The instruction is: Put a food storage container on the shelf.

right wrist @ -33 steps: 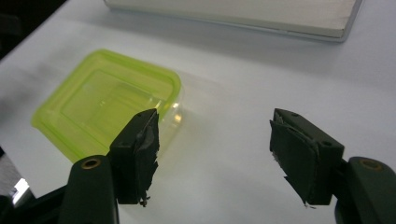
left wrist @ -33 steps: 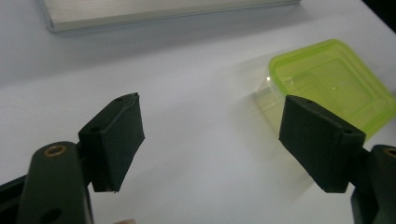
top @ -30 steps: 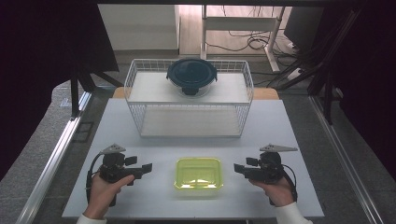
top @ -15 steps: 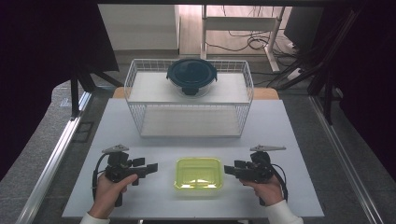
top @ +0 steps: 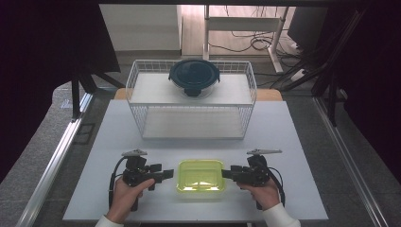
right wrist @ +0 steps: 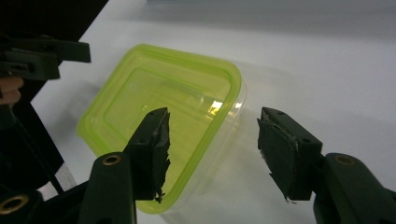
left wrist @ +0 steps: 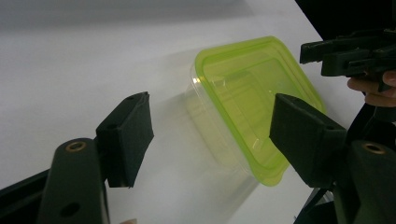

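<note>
Green-lidded container (top: 200,175) between both open tools, clear walls plain in gripper views.

Left black two-jaw handheld gripper (top: 166,175): matte black frame, brass-coloured rivets, grey three-cornered top plate, black cable at 9 o'clock; right black two-jaw handheld gripper (top: 227,173): identical, with frayed black pads (right wrist: 156,140); white sleeve cuffs (top: 279,215).

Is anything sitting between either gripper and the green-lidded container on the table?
Nothing visible does. The left gripper and right gripper flank the container with open jaws, and only bare white table lies in the gaps. The wire basket stands farther back, clear of both approaches.
</note>
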